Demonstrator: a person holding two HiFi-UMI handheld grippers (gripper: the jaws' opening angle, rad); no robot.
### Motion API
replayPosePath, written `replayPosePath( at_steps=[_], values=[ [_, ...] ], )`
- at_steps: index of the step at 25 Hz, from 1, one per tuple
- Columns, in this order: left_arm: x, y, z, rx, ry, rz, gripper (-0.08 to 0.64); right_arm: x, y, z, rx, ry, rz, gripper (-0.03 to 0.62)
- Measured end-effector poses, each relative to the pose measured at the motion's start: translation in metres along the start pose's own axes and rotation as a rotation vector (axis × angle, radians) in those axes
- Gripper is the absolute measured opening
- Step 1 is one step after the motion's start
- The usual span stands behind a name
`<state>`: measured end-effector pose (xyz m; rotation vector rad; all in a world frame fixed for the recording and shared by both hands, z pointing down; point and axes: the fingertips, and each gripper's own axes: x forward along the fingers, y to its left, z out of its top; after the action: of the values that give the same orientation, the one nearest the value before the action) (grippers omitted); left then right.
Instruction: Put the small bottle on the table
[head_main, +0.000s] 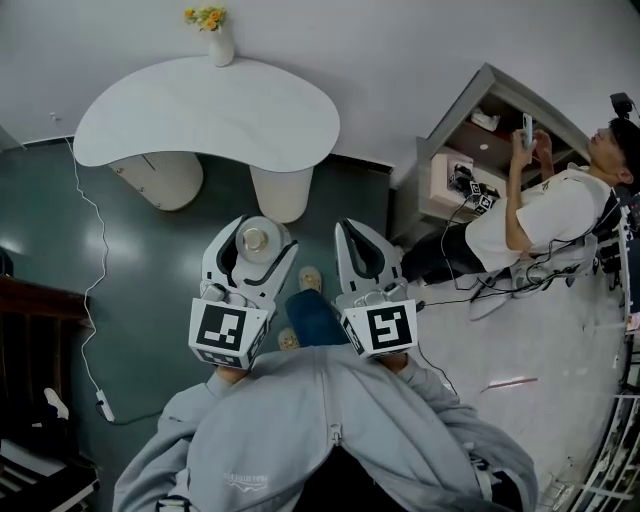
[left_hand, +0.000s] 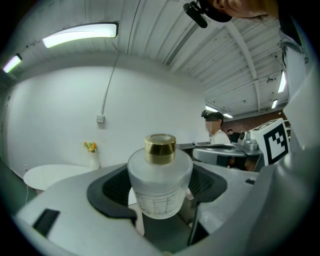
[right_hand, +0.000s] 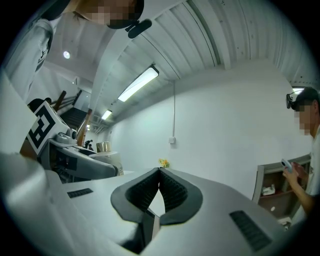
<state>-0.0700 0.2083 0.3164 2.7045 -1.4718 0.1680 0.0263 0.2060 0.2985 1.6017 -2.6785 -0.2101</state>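
A small frosted glass bottle (left_hand: 159, 185) with a gold cap stands upright between the dark pads of my left gripper (left_hand: 159, 192), which is shut on it. From the head view, the bottle (head_main: 254, 240) sits in the left gripper (head_main: 252, 243), held in the air short of the white curved table (head_main: 200, 115). My right gripper (head_main: 362, 252) hangs beside it, shut, its pad tips touching with nothing between them (right_hand: 159, 176). The table (left_hand: 55, 175) shows far off at the lower left of the left gripper view.
A white vase of yellow flowers (head_main: 217, 35) stands at the table's far edge. A thin white cable (head_main: 92, 290) runs down the dark floor at left. A seated person (head_main: 540, 215) and a wooden shelf unit (head_main: 470, 150) are at right.
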Motion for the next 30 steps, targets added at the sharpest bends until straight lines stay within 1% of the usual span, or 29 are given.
replayPosePath(
  at_steps=[9,18,22,25,30],
  values=[
    [0.058,0.035,0.003,0.006,-0.002,0.038,0.333,0.062,-0.030,-0.013,0.001,-0.002,0.032,0.026],
    [0.132,0.085,0.013,0.007,-0.005,0.065,0.333,0.141,-0.078,-0.025,0.018,0.003,0.039,0.026],
    [0.164,0.099,0.016,0.002,-0.009,0.074,0.333,0.168,-0.099,-0.033,0.001,0.010,0.047,0.026],
    [0.184,0.107,0.018,-0.011,-0.007,0.085,0.333,0.186,-0.111,-0.036,-0.005,0.014,0.068,0.026],
    [0.221,0.122,0.023,-0.010,0.003,0.107,0.333,0.219,-0.137,-0.040,-0.005,0.014,0.094,0.026]
  ],
)
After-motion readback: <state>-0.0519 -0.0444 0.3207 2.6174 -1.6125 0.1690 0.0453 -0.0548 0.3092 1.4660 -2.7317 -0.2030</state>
